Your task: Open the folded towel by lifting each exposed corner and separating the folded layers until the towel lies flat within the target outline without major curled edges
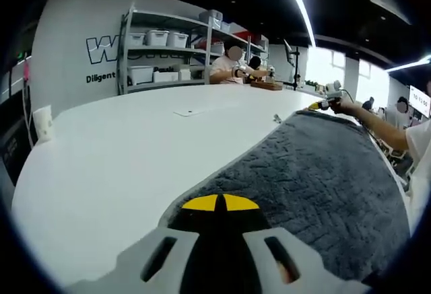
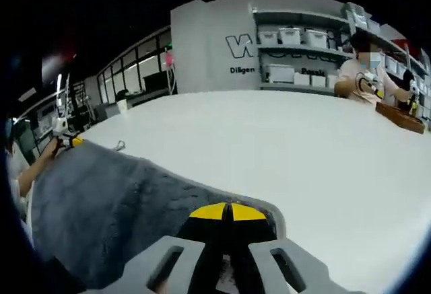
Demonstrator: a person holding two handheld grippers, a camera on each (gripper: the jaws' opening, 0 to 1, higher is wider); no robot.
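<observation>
Looks like a lab or office workspace: huge white tabletop (image 1: 114,166), metal shelving (image 1: 161,52) stacked with storage bins (image 2: 291,35), wall lettering (image 2: 246,46), ceiling strip lights (image 1: 300,5), another person (image 2: 367,75) working nearby.

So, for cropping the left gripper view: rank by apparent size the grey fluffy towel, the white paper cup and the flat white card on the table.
1. Grey fluffy towel, though nearest the camera.
2. White paper cup.
3. Flat white card; close to the cup, so unsure.
</observation>
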